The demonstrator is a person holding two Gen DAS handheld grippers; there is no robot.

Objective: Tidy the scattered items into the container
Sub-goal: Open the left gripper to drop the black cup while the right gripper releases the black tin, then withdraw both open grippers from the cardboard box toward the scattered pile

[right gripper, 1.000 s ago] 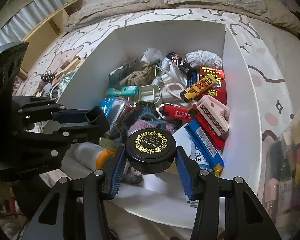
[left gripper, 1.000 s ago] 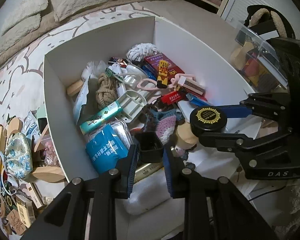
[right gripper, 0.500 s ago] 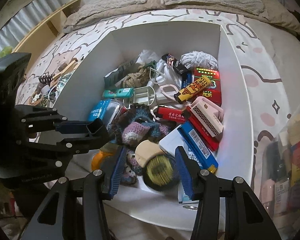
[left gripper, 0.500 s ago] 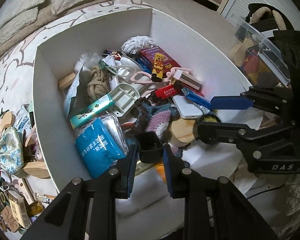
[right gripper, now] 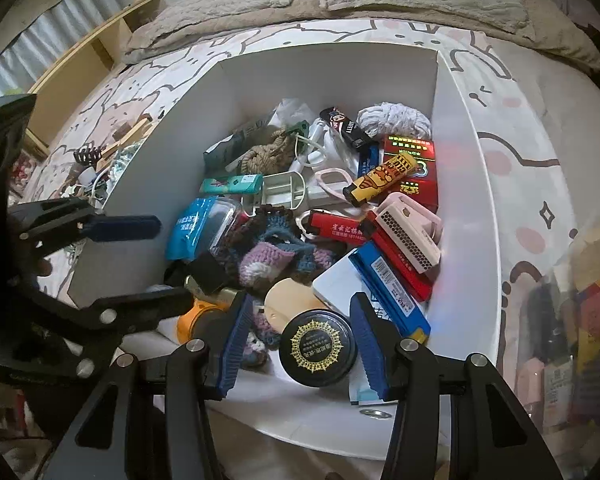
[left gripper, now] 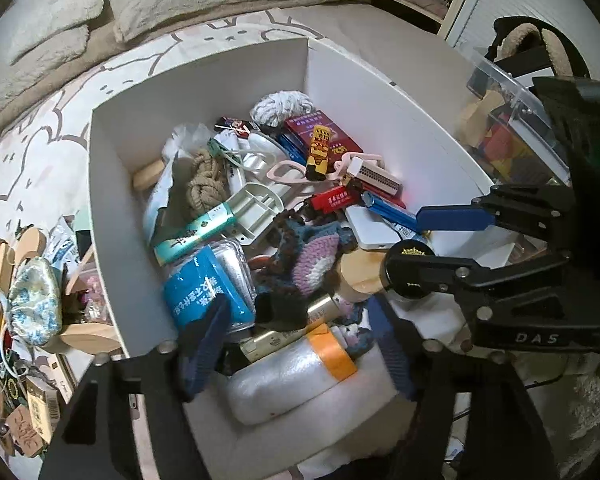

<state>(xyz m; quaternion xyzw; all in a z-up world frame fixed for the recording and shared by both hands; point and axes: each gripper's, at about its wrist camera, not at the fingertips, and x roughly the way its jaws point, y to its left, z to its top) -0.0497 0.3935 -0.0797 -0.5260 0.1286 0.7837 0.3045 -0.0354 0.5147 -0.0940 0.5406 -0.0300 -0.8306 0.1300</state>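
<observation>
The white cardboard container [left gripper: 112, 184] is sitting on a bed with a cartoon-print sheet [right gripper: 520, 152], and it's crammed.

Readable writing is scarce. The right gripper's body is showing "DAS" [left gripper: 536, 338] in the left wrist view. There's a yellow lighter-shaped thing [right gripper: 384, 178] with red block letters I can't make out, a black one [right gripper: 346, 126] ending in what looks like "SAFETY", a red lighter [right gripper: 334, 226] and a blue foil pouch [left gripper: 204, 292], both carrying Chinese characters, plus a red carton [right gripper: 414, 168].

Texture-wise: a knotted jute rope [left gripper: 204, 184], a fluffy white yarn ball [right gripper: 392, 120], a crocheted blue and purple piece [right gripper: 268, 258], a bubble-wrapped roll with an orange band [left gripper: 296, 372], and a round black tin with a gold sunburst lid [right gripper: 318, 346].

The left gripper [left gripper: 300, 342] is opening its fingers, and the small black box [left gripper: 278, 310] is sitting loose between them on the pile. The right gripper [right gripper: 300, 346] is straddling the black tin; its blue pads look just clear of the sides, so released rather than clenched.

Only the left view is showing the leftover clutter beside the container: a blue floral pouch [left gripper: 34, 304] and wooden bits. Only the right view is showing a wooden shelf [right gripper: 84, 64].
</observation>
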